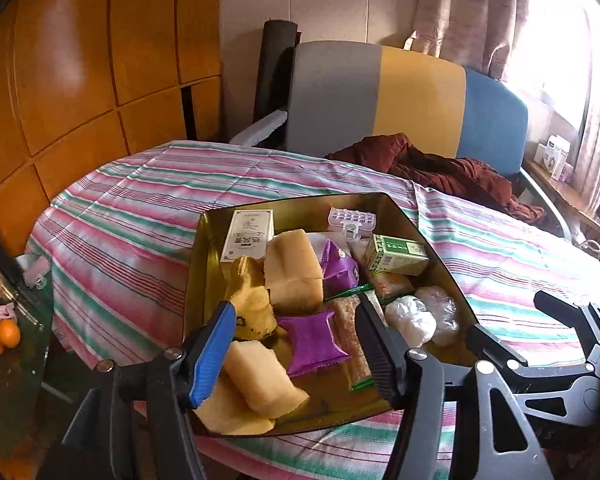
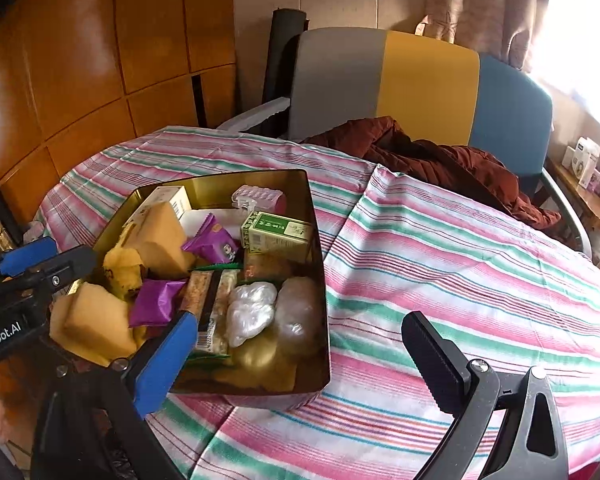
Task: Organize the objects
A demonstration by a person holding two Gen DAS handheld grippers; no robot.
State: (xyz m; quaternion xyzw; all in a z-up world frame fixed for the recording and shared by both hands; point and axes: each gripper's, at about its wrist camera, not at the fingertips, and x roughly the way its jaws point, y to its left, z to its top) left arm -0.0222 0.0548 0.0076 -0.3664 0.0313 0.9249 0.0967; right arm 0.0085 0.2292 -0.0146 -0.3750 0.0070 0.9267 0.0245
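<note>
Sitting on a round table under a pink, green and white striped cloth [image 2: 440, 240] is a gold rectangular metal tin [image 2: 318, 280], and it's pretty stuffed. Inside you get 2 purple foil snack packets [image 1: 312, 340], a green and white cardboard box [image 1: 396, 258] near the far right corner, a white printed carton [image 1: 248, 236] at the far left, a clear pink plastic pill organizer [image 1: 352, 220] against the back wall, and 2 clear crumpled plastic bags [image 2: 252, 312] side by side along the right wall. Several tan sponge-like cake pieces [image 1: 294, 276] fill the left half, plus long granola-type bars in green-edged wrappers [image 2: 208, 308] down the middle.

Left gripper [image 1: 296, 344] hangs over the near end of the tin with its blue and black jaws spread apart, nothing clamped; a tan cake piece [image 1: 260, 380] lies just below and between them, not pinched. Right gripper [image 2: 300, 360] is also spread wide and empty, blue finger [image 2: 164, 364] over the tin's near edge and black finger [image 2: 436, 360] out over bare cloth.

Behind the table: a grey, yellow and blue chair [image 1: 420, 100] with a dark red jacket [image 1: 440, 168] dumped on it.
</note>
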